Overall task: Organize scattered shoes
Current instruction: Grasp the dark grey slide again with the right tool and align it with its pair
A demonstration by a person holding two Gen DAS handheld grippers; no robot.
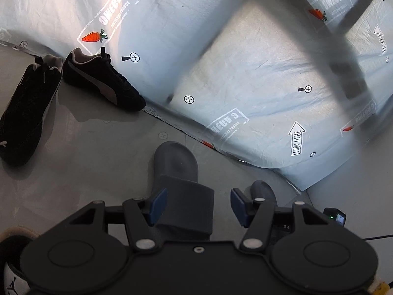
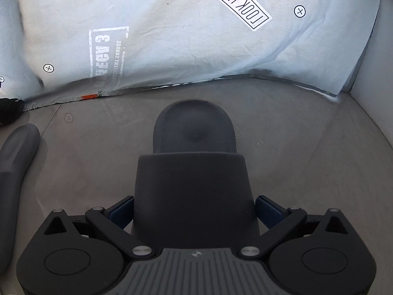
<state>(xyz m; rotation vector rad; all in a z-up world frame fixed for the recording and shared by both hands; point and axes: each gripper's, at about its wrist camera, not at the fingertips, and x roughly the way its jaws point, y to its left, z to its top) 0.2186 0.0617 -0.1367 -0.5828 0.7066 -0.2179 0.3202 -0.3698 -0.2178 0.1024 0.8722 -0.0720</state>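
In the left wrist view a dark grey slide sandal (image 1: pixel 175 162) lies on the grey floor, toe pointing away. My left gripper (image 1: pixel 197 206) stands open over its strap; the left pad sits at the strap's edge and the right pad is clear of it. A second grey slide (image 1: pixel 262 190) peeks out behind the right finger. In the right wrist view that slide (image 2: pixel 194 132) lies between the wide-open jaws of my right gripper (image 2: pixel 195 211), whose pads flank its strap. The first slide (image 2: pixel 17 159) is at the left edge. Two black sneakers (image 1: pixel 105 83) (image 1: pixel 27 113) rest at the far left.
A pale printed sheet (image 1: pixel 245 73) (image 2: pixel 196 36) rises behind the floor like a wall. A white shoe (image 1: pixel 9 277) shows at the bottom left corner. A small device with a green light (image 1: pixel 335 217) and a cable lie at the right. Blurred dark bars cross the upper right.
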